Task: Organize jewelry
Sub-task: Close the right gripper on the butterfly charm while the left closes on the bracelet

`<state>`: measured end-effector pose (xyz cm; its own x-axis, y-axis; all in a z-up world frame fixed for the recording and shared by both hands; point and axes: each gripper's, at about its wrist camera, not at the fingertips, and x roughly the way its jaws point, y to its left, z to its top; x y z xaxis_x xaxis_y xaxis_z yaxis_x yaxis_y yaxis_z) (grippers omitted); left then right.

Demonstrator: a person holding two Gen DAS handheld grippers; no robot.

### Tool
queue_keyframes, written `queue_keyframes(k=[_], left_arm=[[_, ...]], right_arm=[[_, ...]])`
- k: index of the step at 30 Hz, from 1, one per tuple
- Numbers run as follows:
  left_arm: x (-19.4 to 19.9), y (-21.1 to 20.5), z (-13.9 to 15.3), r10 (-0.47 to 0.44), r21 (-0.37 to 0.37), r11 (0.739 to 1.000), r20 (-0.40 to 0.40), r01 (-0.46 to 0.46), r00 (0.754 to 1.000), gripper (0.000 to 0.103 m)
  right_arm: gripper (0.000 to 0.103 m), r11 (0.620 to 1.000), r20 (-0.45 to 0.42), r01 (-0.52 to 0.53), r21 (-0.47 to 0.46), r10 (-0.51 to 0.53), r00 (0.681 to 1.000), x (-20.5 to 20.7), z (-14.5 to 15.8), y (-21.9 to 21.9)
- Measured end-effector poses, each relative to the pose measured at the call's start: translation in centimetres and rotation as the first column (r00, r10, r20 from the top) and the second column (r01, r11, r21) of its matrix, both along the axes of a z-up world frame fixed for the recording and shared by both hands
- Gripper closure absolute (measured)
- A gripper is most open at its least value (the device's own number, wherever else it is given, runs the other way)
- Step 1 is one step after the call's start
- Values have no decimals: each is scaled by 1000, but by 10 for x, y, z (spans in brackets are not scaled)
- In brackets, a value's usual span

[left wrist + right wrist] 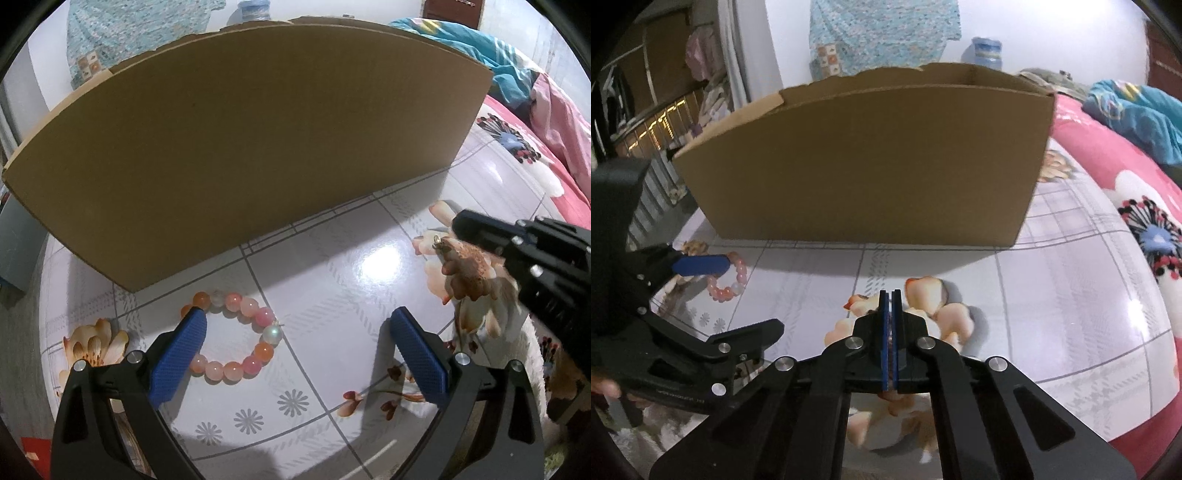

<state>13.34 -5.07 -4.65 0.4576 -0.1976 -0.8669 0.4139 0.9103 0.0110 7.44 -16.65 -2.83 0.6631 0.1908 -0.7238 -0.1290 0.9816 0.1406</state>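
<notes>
A bead bracelet (240, 332) of pink, orange and pale beads lies on the glossy floral tabletop (332, 295), just in front of a brown cardboard box (240, 147). My left gripper (299, 321) is open, its left blue pad (181, 354) over the bracelet's left side. My right gripper (891, 295) is shut on a small brown charm (467, 271) with a metal loop, held above the table at the right. The bracelet (729, 284) and box (864, 162) also show in the right wrist view.
The box has an open top, and its front wall blocks the view behind. A bed with a pink floral cover (1126, 177) and blue cloth (1134, 110) lies to the right. A patterned cloth (882, 33) hangs at the back.
</notes>
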Motion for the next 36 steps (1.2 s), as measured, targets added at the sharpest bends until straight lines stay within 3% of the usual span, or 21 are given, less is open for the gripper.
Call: queue_keyframes(k=[6, 13, 19, 31, 36], left_arm=[[-6, 10, 6, -22, -68, 997, 9, 23, 1000, 6], [-23, 33, 28, -60, -136, 988, 90, 72, 994, 31], [-30, 32, 26, -92, -105, 989, 76, 99, 993, 51], [-16, 31, 11, -65, -56, 996, 46, 67, 997, 75], [-12, 35, 11, -52, -65, 996, 60, 56, 997, 94]], right_arm=[[103, 999, 16, 20, 48, -21, 1000, -7, 7, -19], [103, 998, 21, 25, 64, -26, 999, -8, 11, -14], [103, 997, 17, 21, 70, -22, 1000, -6, 10, -11], [103, 996, 19, 3, 92, -5, 1000, -5, 13, -14], [101, 996, -7, -24, 89, 24, 1000, -3, 8, -11]])
